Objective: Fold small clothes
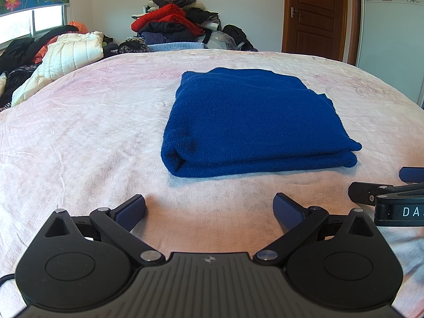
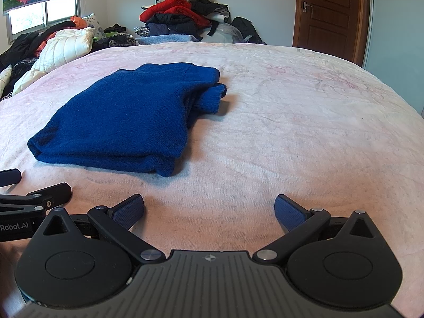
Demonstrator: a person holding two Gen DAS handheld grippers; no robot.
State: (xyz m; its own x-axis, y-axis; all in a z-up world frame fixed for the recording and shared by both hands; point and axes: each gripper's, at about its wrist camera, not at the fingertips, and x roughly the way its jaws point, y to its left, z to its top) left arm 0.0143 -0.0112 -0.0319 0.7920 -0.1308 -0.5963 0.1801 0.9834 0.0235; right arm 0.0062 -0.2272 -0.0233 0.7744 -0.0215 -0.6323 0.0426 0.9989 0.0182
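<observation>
A blue knit garment (image 1: pixel 251 122) lies folded into a thick rectangle on the pale pink bed cover (image 1: pixel 92 132). In the right wrist view the garment (image 2: pixel 127 119) lies ahead to the left, with a cuff sticking out at its far right side. My left gripper (image 1: pixel 209 206) is open and empty, low over the cover, just short of the garment's near edge. My right gripper (image 2: pixel 209 206) is open and empty, over bare cover to the right of the garment. Each gripper shows at the edge of the other's view: the right one (image 1: pixel 384 193) and the left one (image 2: pixel 31 193).
A heap of red, black and dark clothes (image 1: pixel 172 23) is piled beyond the far edge of the bed. A cream quilted jacket (image 1: pixel 66 58) and dark clothes lie at the far left under a window. A brown wooden door (image 1: pixel 318 13) stands at the back right.
</observation>
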